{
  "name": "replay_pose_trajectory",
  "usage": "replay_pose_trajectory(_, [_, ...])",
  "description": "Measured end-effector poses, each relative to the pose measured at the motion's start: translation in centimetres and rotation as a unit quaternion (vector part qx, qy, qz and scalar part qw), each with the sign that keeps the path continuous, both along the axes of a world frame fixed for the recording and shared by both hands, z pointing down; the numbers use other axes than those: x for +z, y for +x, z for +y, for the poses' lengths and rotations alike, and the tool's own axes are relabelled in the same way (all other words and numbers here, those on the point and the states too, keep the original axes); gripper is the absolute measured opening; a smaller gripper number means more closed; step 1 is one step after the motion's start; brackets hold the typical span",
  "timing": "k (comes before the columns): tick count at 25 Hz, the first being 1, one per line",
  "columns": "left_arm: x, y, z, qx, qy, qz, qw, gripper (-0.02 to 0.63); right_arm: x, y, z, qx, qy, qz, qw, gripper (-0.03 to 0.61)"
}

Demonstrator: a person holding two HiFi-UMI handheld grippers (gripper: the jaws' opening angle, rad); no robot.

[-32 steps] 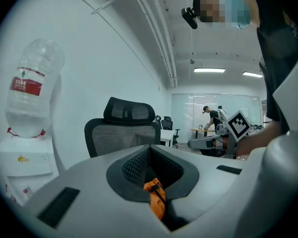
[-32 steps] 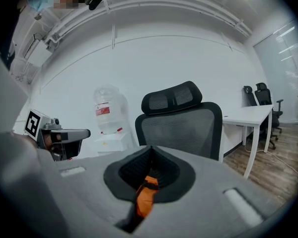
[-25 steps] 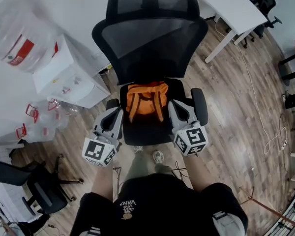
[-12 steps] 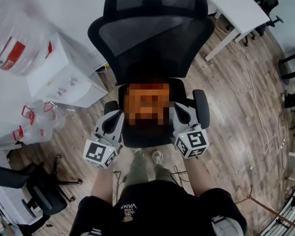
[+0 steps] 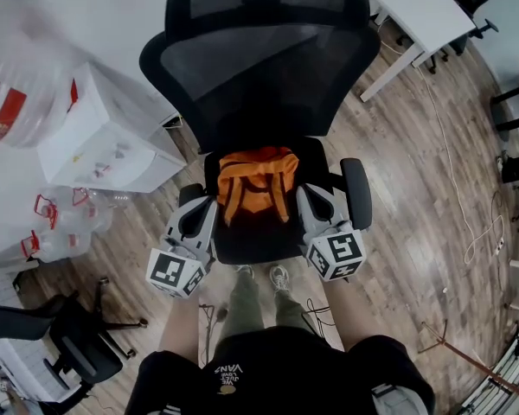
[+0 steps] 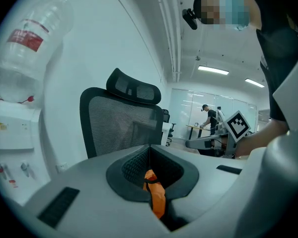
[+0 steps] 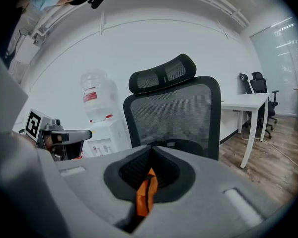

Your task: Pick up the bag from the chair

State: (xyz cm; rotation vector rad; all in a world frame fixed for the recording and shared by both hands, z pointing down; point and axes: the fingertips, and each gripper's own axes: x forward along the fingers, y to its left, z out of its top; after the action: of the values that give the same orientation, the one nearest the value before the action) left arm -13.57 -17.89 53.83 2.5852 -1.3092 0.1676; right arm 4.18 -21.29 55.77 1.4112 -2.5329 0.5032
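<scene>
- Fingers (image 6: pixel 89 182) of my left gripper (image 5: pixel 204 206) are clenched on a fold of the orange bag (image 5: pixel 258 184). My right gripper (image 5: pixel 304 195) pinches orange fabric the same way.
- Both grippers flank the bag, one at each side of the chair (image 5: pixel 242 102) seat, just inside the armrests (image 5: pixel 356 193).
- Bag location: on the chair seat, against the foot of the backrest (image 5: pixel 277 59).
- Step in hand, as I judge it: grasp made, lift pending. Next move calls for raising both grippers evenly, clear of the armrests.
- Bag long axis runs from the chair's front edge to its backrest. Straps face up, and the top end appears to point at the backrest.
</scene>
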Motion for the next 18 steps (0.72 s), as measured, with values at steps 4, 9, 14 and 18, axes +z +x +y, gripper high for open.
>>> replay_pose_trajectory(4, [1.4, 0.0, -0.6, -0.002, -0.01, -0.005, 0.9999, 0.006, 1.3, -0.2, -0.5, -0.001, -0.008, 0.0, 1.0, -0.002])
replay_pose_trajectory(9, [3.1, -0.2, -1.5, -0.003, -0.024, -0.013, 0.9996, 0.008, 2.9, -0.5, -1.2, -0.005, -0.019, 0.003, 1.0, -0.002])
replay_pose_trajectory(14, [5.5, -0.1, -2.2, 0.004, -0.049, -0.011, 0.9987, 0.008, 4.9, -1.1, -1.6, -0.01, -0.033, 0.011, 0.999, -0.002])
replay_pose_trajectory(18, [7.0, 0.2, -2.6, 0.014, -0.065, -0.012, 0.9977, 0.008, 6.3, -1.4, -1.9, -0.012, -0.046, 0.013, 0.999, -0.002])
